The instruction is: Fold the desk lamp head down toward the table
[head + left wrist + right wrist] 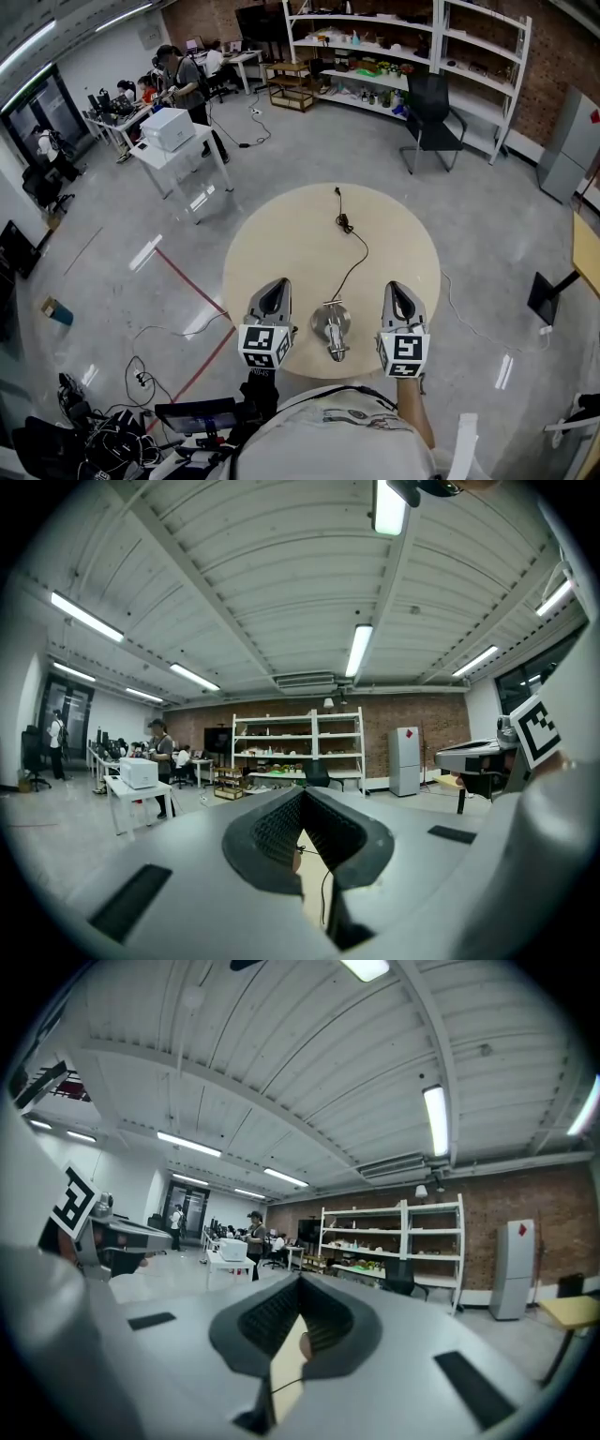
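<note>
The silver desk lamp (332, 328) lies low on the round beige table (281, 244), close to its near edge, and its black cord (353, 267) runs away to a plug (343, 221). My left gripper (273, 292) hangs just left of the lamp and my right gripper (397, 295) just right of it, both raised above the tabletop and touching nothing. In the left gripper view the left gripper (303, 794) has its jaws together and empty, pointing level at the room. The right gripper (300, 1283) looks the same in its own view, jaws together and empty.
White shelves (403, 56) and a black chair (433, 117) stand beyond the table. A white table with a box (169, 131) and several people at desks are at the far left. A red line (187, 277) and loose cables (141, 375) cross the floor at the near left.
</note>
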